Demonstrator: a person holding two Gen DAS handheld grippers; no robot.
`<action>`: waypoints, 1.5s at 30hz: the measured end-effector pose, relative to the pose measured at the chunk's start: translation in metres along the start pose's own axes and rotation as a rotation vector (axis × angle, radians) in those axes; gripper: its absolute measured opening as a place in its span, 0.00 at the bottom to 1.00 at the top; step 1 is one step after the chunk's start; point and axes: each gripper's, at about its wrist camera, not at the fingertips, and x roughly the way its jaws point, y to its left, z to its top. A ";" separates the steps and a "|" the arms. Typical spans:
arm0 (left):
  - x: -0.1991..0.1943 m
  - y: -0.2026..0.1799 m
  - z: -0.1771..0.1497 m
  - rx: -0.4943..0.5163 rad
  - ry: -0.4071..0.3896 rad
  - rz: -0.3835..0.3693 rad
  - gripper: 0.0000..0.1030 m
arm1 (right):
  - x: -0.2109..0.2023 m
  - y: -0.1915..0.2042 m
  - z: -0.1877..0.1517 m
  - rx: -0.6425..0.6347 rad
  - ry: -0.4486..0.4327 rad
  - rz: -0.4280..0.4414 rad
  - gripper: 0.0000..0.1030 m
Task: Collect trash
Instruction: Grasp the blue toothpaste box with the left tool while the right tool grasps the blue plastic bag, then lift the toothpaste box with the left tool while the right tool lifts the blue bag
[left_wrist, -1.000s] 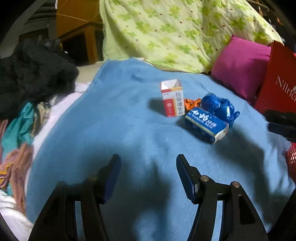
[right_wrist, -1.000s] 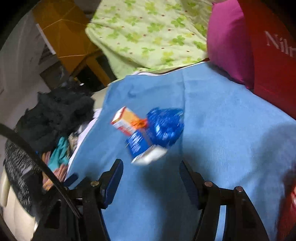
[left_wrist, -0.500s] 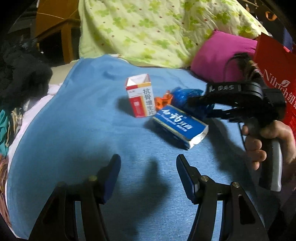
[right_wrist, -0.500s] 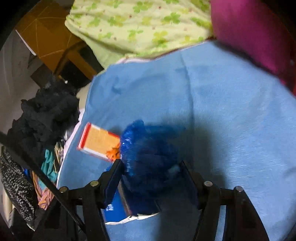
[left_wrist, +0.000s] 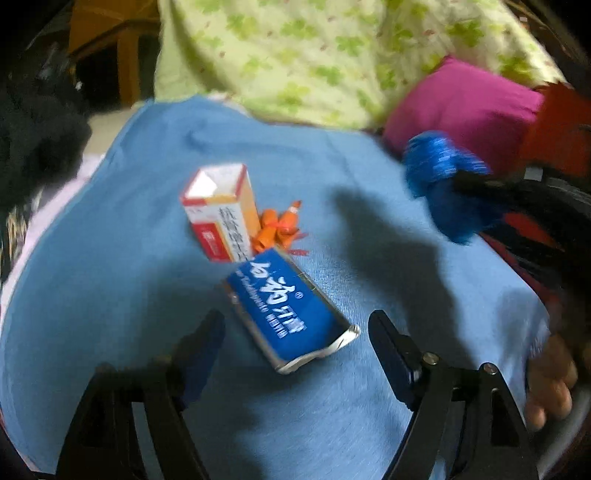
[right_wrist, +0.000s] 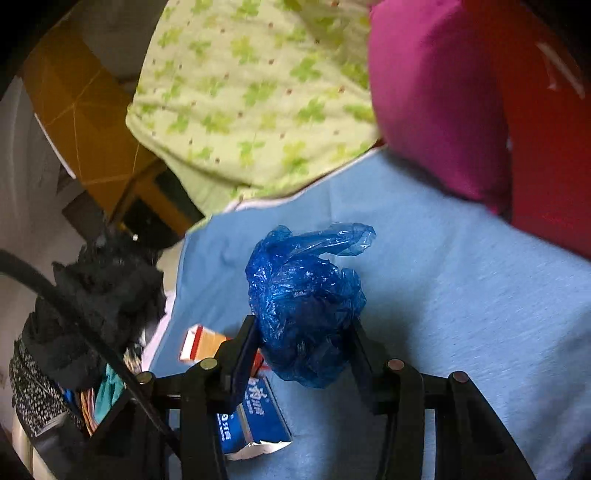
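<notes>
My right gripper (right_wrist: 303, 339) is shut on a crumpled blue plastic bag (right_wrist: 303, 295) and holds it above the blue blanket (right_wrist: 461, 295); the bag also shows in the left wrist view (left_wrist: 439, 177), lifted at the right. My left gripper (left_wrist: 295, 339) is open, low over the blanket, with a blue toothpaste box (left_wrist: 288, 310) lying between its fingertips. Behind the box stand a red-and-white medicine box (left_wrist: 221, 206) and an orange wrapper (left_wrist: 277, 229). Both boxes show under the right gripper: the blue box (right_wrist: 255, 421) and the medicine box (right_wrist: 201, 343).
A green clover-print quilt (left_wrist: 314, 55), a magenta pillow (left_wrist: 461, 99) and a red bag (right_wrist: 550, 129) border the blanket at back and right. A pile of dark clothes (right_wrist: 92, 295) lies at the left edge. A wooden table (left_wrist: 110, 33) stands behind.
My right gripper closed on the blue plastic bag and lifted it off the blanket to the right. My left gripper moved forward up to the blue toothpaste box.
</notes>
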 end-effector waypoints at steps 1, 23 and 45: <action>0.005 -0.001 0.003 -0.019 0.013 0.009 0.78 | -0.002 -0.001 0.001 0.005 -0.002 -0.001 0.49; 0.003 0.040 -0.004 -0.194 0.004 -0.014 0.74 | -0.032 0.018 -0.015 -0.040 -0.013 0.031 0.49; -0.030 0.010 -0.009 -0.025 -0.066 0.096 0.56 | -0.049 0.022 -0.022 -0.077 -0.036 0.021 0.49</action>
